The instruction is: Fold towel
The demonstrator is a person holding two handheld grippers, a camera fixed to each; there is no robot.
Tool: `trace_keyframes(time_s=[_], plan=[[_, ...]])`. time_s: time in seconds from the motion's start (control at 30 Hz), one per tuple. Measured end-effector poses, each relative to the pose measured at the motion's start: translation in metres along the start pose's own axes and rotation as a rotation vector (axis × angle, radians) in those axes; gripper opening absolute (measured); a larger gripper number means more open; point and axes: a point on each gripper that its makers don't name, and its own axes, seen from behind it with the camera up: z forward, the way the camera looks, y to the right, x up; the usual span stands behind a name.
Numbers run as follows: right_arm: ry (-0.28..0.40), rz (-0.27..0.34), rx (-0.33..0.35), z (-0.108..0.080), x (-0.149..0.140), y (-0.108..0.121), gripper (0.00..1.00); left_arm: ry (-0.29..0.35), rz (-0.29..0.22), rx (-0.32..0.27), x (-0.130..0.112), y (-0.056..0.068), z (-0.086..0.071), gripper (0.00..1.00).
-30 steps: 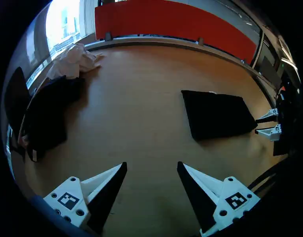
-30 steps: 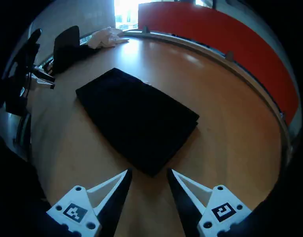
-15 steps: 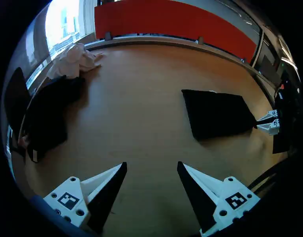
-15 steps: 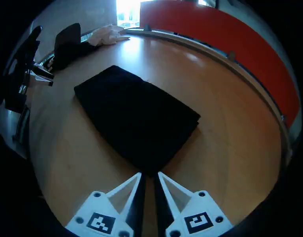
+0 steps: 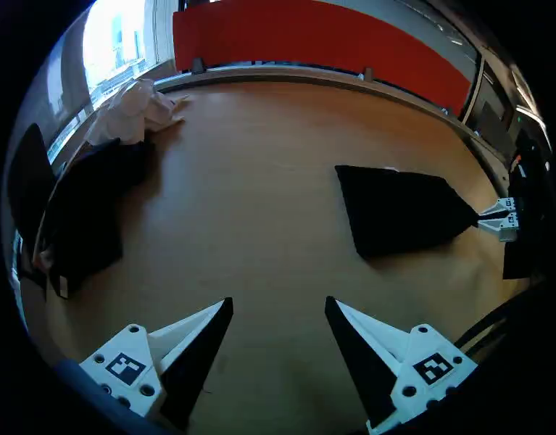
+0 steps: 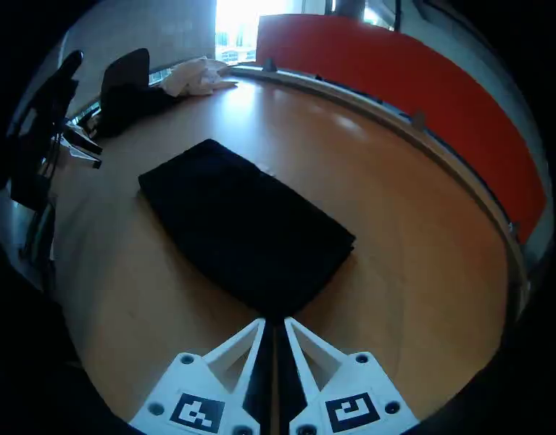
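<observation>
Since a second ago the right gripper (image 6: 275,323) has drawn its fingers (image 6: 238,359) from a clear gap to almost touching, and they now pinch the near corner of the towel (image 6: 241,225). That black towel lies folded in a flat rectangle on the wooden desk (image 6: 415,239). Seen from the left gripper view, the pinched corner is pulled into a raised point between the far fingers, where before it lay blunt on the desk. The rest of the towel has not shifted.

The left gripper (image 5: 278,301) hangs over bare wood, well apart from the towel, its fingers (image 5: 198,341) spread wide and holding nothing (just as they were a second ago). At the desk's far left corner sit a crumpled pale cloth (image 5: 136,109) and, just beside it, a dark bundle (image 5: 89,203). A red panel (image 5: 314,40) runs along the desk's far edge.
</observation>
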Motion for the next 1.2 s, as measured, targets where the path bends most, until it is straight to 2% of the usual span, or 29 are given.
trace_keyframes(time_s=[0.53,0.87,1.2], plan=[[0.129,-0.064,-0.068,-0.051,0.071,0.019,0.05,0.008,-0.011,-0.002,0.004,0.001,-0.002,0.95],[0.172,-0.114,-0.092,-0.077,0.100,0.029,0.05,0.013,-0.007,-0.006,0.008,0.005,-0.002,0.95],[0.166,-0.140,-0.081,-0.075,0.105,0.028,0.05,0.013,-0.010,-0.009,0.008,0.007,-0.001,0.94]])
